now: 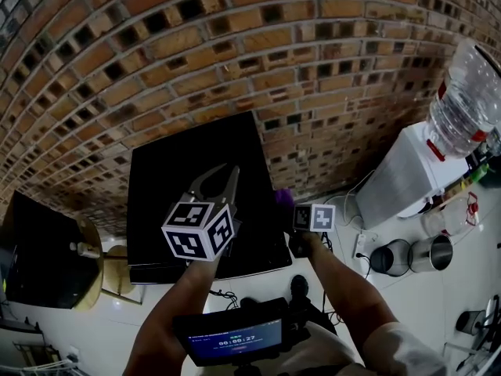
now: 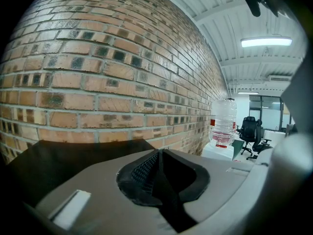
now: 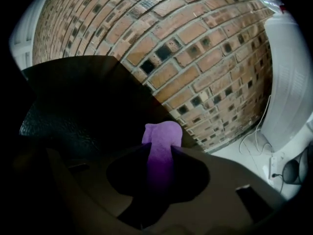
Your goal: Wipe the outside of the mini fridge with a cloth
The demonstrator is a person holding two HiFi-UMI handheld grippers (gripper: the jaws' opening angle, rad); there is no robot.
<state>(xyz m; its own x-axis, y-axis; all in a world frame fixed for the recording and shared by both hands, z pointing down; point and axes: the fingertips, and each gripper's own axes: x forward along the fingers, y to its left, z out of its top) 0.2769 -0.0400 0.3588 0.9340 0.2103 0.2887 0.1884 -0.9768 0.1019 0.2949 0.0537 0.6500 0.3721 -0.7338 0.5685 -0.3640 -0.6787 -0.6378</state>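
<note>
The black mini fridge (image 1: pixel 196 163) stands against the brick wall, and I look down on its top. My left gripper (image 1: pixel 221 175) hovers over the fridge top, shut, with nothing between its jaws (image 2: pixel 159 166). My right gripper (image 1: pixel 288 210) is at the fridge's right side, shut on a purple cloth (image 1: pixel 282 197). In the right gripper view a wad of the cloth (image 3: pixel 162 137) sticks out past the jaws, close to the fridge's dark side (image 3: pixel 83 106). I cannot tell whether the cloth touches the fridge.
A white water dispenser (image 1: pixel 415 171) with a big bottle (image 1: pixel 467 100) stands to the right of the fridge. Metal pots (image 1: pixel 411 254) and a power strip with cables (image 1: pixel 362 245) lie on the floor there. A round wooden stool (image 1: pixel 95 266) and a black box (image 1: pixel 39 245) are at the left.
</note>
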